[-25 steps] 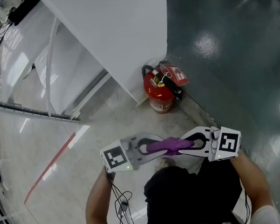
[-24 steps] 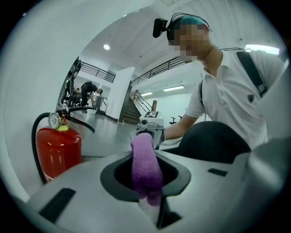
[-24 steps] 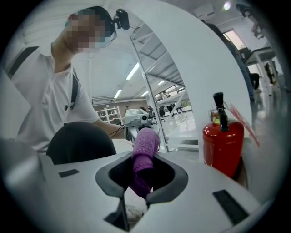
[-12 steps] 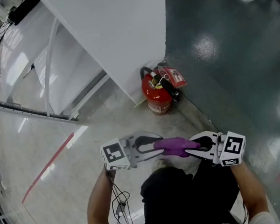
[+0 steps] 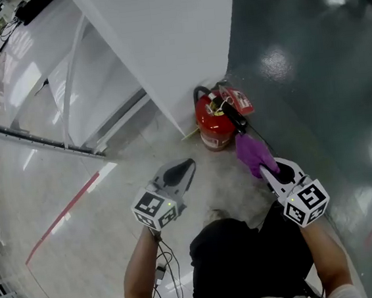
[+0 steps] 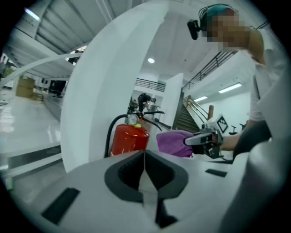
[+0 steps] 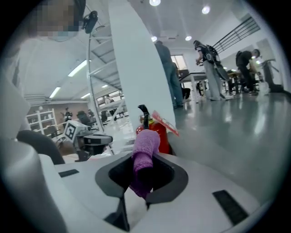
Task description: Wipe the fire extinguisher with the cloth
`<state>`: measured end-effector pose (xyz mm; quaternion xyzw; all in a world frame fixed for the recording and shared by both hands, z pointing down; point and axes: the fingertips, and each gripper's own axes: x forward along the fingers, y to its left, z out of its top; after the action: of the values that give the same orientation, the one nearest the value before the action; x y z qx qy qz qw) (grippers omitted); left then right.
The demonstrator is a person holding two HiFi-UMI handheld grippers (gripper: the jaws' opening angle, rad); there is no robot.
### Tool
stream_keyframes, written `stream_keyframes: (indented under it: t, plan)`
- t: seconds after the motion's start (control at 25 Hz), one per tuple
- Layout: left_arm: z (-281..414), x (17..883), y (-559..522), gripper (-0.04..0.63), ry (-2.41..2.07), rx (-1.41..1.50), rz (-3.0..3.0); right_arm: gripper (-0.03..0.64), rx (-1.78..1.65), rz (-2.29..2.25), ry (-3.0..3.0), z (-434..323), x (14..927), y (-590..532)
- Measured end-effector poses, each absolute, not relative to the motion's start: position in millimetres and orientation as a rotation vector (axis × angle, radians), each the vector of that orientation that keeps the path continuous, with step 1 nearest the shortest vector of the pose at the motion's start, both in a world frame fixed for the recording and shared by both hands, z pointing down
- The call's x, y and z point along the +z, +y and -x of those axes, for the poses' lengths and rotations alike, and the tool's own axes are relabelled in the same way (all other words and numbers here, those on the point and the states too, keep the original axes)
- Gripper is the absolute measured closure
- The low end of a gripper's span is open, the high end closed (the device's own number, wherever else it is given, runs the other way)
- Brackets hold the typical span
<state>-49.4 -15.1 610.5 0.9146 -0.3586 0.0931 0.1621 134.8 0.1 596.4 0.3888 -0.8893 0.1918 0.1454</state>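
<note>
Pale polished floor (image 5: 131,161) runs up to a white pillar (image 5: 168,41), and the fire extinguisher (image 5: 214,123) stands upright at its corner, long axis vertical. My right tool (image 5: 266,168) is clamped on the purple cloth (image 5: 249,150), which juts ahead toward the cylinder's right side, near it. The extinguisher lies just beyond and left of that tool. My left tool (image 5: 186,167), jaws closing on nothing, sits farther off.

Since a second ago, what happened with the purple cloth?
The left gripper let go of the cloth and swung away; its fingers are closing empty. The right gripper, still gripping the cloth, carried it toward the fire extinguisher. The fire extinguisher stayed by the white wall.
</note>
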Motion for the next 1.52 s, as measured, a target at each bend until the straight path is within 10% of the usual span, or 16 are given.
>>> stream_keyframes:
  t: [1.52]
  plan:
    - [65.8, 653.2, -46.8, 0.591, -1.512, 0.238, -2.330, 0.541, 0.249, -1.230, -2.394, -26.9, 674.0, -64.4]
